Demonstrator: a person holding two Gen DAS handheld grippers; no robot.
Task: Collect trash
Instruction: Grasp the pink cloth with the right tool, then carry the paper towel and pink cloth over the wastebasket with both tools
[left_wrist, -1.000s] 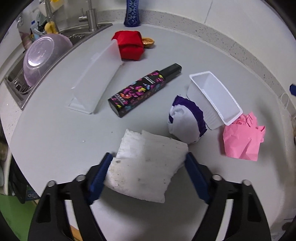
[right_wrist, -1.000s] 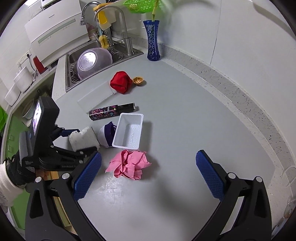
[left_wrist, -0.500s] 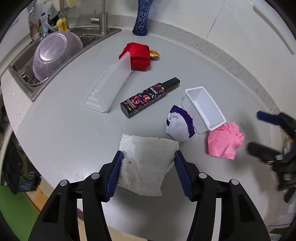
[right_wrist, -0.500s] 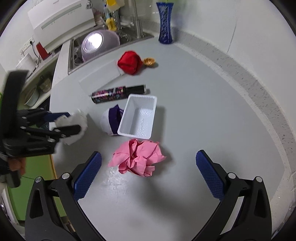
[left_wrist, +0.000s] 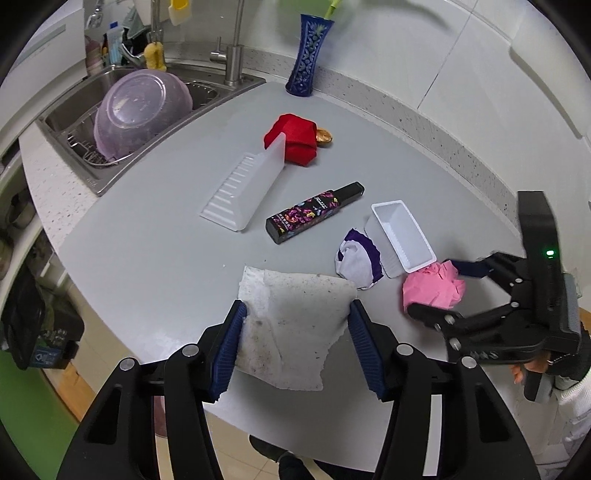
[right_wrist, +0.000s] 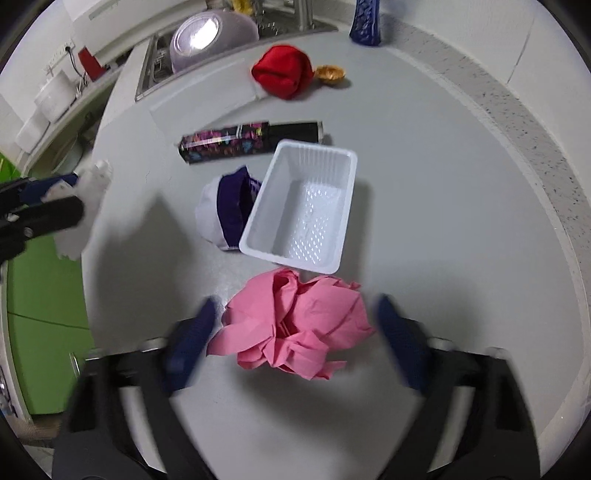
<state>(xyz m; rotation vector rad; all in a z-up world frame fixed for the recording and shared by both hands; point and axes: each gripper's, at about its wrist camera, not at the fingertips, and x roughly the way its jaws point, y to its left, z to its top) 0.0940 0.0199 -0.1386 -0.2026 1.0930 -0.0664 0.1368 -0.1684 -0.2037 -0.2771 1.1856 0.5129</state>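
Observation:
My left gripper (left_wrist: 297, 310) is shut on a dirty white paper towel (left_wrist: 291, 332) and holds it above the grey counter's (left_wrist: 147, 258) front edge. It also shows at the left of the right wrist view, as the left gripper (right_wrist: 37, 206). A crumpled pink paper (right_wrist: 295, 325) lies on the counter between the jaws of my right gripper (right_wrist: 295, 306), which are closing around it from above. The pads stand close beside the paper, and a small gap shows on the right side. The left wrist view has this right gripper (left_wrist: 437, 286) astride the pink paper (left_wrist: 424, 291).
Just behind the pink paper sit a white plastic tray (right_wrist: 303, 203) and a purple-and-white wad (right_wrist: 221, 210). Farther back lie a black patterned tube (right_wrist: 251, 142), a translucent lid (left_wrist: 243, 192), a red cloth (right_wrist: 282, 75) and a blue vase (left_wrist: 308, 55). A sink (left_wrist: 74, 107) with a bowl is at the back left.
The left gripper closed on the paper towel and lifted it off the counter. The right gripper came down over the pink paper and its jaws narrowed around it.

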